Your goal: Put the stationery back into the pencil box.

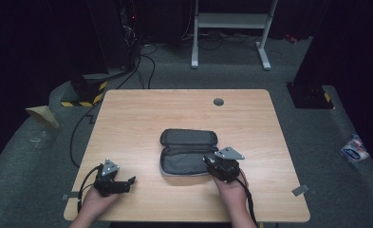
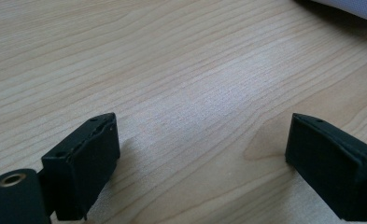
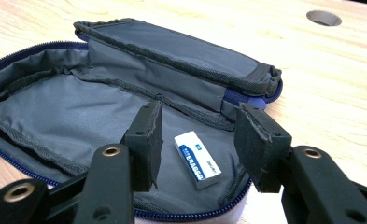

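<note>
A dark grey zip pencil case (image 1: 187,152) lies unzipped and spread flat in the middle of the wooden table (image 1: 146,114); its grey lining (image 3: 74,112) and blue zip edge show in the right gripper view. A white eraser (image 3: 197,159) with a blue label lies inside it near the front right corner. My right gripper (image 1: 211,161) (image 3: 197,135) hovers open at the case's right end, its jaws either side of the eraser and just above it. My left gripper (image 1: 129,183) (image 2: 202,158) rests open on bare table at the front left, holding nothing.
A round cable hole (image 1: 218,101) (image 3: 324,17) sits near the table's far edge. Beyond the table are cables on the floor, a white desk frame (image 1: 231,28) and a white packet (image 1: 355,149) at the right.
</note>
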`<move>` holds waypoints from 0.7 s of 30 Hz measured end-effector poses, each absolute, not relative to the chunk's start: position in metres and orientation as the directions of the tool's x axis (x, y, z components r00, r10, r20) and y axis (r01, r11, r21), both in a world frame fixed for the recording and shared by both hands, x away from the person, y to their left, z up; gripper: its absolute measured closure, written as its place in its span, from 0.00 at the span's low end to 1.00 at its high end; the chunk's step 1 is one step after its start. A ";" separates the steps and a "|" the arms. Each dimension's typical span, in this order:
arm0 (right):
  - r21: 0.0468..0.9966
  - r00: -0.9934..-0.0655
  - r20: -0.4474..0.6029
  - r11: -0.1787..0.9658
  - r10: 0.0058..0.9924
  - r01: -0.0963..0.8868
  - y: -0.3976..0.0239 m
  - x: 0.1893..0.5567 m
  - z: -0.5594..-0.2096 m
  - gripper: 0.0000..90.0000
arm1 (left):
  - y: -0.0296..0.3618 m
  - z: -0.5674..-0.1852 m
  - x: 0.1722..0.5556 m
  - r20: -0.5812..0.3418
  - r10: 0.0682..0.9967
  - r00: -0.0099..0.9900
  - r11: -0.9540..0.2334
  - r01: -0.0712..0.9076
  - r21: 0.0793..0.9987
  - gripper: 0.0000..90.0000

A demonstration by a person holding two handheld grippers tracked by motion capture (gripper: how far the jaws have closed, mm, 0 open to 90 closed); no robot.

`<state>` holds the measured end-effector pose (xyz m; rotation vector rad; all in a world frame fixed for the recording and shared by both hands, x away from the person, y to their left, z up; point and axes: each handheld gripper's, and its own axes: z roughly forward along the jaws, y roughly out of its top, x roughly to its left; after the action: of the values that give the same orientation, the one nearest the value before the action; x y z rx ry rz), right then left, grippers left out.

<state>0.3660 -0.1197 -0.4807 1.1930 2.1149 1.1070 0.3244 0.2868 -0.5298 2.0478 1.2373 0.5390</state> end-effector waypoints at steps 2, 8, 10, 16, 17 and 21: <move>0.832 -0.518 -0.026 0.306 0.855 0.463 -0.121 0.365 -0.480 0.56 | 0.287 -0.530 0.324 0.002 0.887 0.461 -0.316 0.606 0.730 0.11; 0.846 -0.498 -0.023 0.282 0.867 0.453 -0.130 0.363 -0.479 0.50 | 0.286 -0.530 0.325 0.003 0.888 0.460 -0.317 0.607 0.729 0.11; 0.853 -0.490 -0.017 0.269 0.871 0.448 -0.135 0.362 -0.478 0.49 | 0.286 -0.530 0.325 0.003 0.888 0.460 -0.318 0.607 0.729 0.11; 0.863 -0.457 -0.019 0.245 0.889 0.441 -0.154 0.362 -0.476 0.46 | 0.286 -0.530 0.325 0.004 0.888 0.460 -0.318 0.607 0.729 0.11; 0.863 -0.453 -0.021 0.245 0.891 0.441 -0.157 0.362 -0.476 0.46 | 0.286 -0.530 0.325 0.004 0.888 0.460 -0.318 0.607 0.729 0.11; 0.865 -0.440 -0.026 0.240 0.898 0.440 -0.167 0.362 -0.478 0.46 | 0.286 -0.530 0.325 0.004 0.888 0.459 -0.317 0.607 0.728 0.11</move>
<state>0.3622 -0.1673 -0.4779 1.2181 1.9857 1.1238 0.3246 0.2861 -0.5299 2.0436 1.2421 0.5415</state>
